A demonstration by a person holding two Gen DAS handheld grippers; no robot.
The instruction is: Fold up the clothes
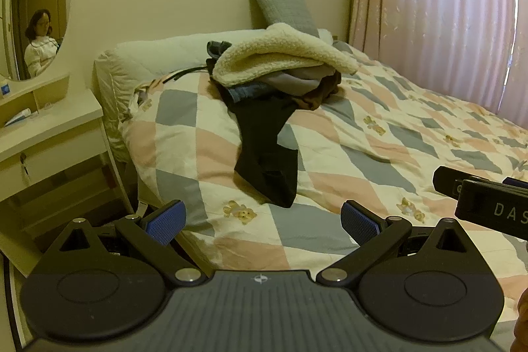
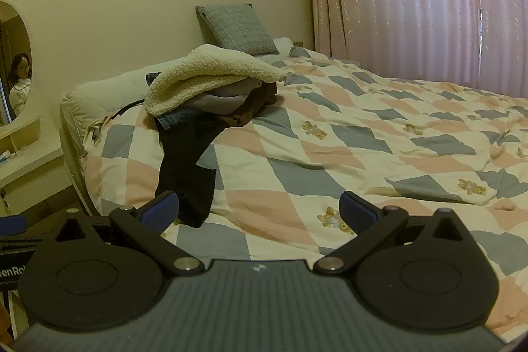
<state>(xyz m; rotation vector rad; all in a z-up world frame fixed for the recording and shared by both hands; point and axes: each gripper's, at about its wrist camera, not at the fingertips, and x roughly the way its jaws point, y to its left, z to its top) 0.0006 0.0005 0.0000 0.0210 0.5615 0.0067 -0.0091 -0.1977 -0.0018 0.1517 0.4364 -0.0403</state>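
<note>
Clothes pile (image 1: 280,71) heaped on checked quilt (image 1: 379,137), black garment (image 1: 267,154) trailing forward; left gripper (image 1: 262,220), right gripper (image 2: 259,211) both spread, empty

Pastel checks under a dark-and-cream heap

The quilt (image 1: 379,134) on the bed shows pink, grey and cream diamonds with small brown teddy bears; on it lie a cream fleece (image 1: 280,55), a black garment (image 1: 267,147), brown and denim-blue pieces. The curtain (image 1: 439,5) is pink, the cushion (image 1: 280,7) grey, both tools black with blue pads (image 1: 166,221).

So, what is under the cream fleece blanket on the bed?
Under the cream fleece blanket lie a grey garment, brown cloth, denim and long black trousers. Anything deeper is covered.
</note>
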